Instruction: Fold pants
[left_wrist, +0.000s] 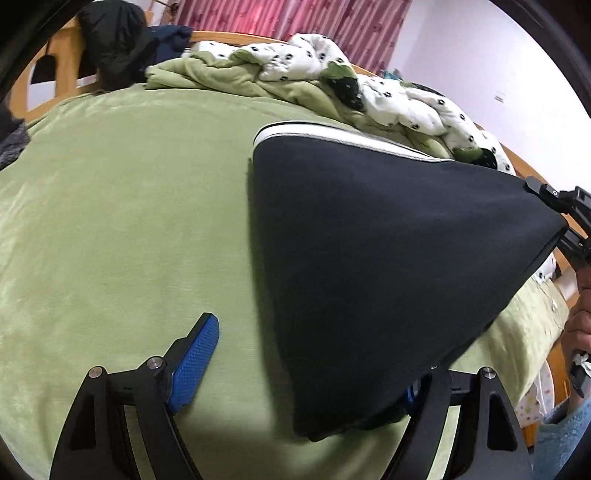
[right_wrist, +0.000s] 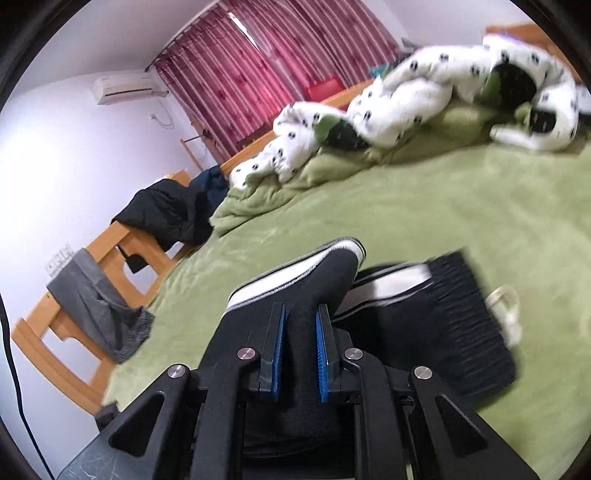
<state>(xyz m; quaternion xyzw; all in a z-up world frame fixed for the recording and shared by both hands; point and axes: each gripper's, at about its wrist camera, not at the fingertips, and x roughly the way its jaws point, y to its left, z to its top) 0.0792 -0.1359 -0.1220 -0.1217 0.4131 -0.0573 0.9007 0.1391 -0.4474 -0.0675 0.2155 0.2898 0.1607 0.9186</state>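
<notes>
fig: dark pants (left_wrist: 369, 266) w/ white side stripe, lifted over green bed (left_wrist: 110, 221). right gripper (right_wrist: 300, 354) clamped on bunched fabric; left gripper (left_wrist: 306, 373) spread wide, cloth draped over one finger. soft, light, limp; likely best pinched at hem/waistband edges.

Our left tongs (left_wrist: 306, 369) stand wide apart, one blue pad (left_wrist: 195, 365) bare and the other hidden behind dark cloth. Our right tongs (right_wrist: 300, 354) are pressed close on a fold of that cloth, held level.
</notes>
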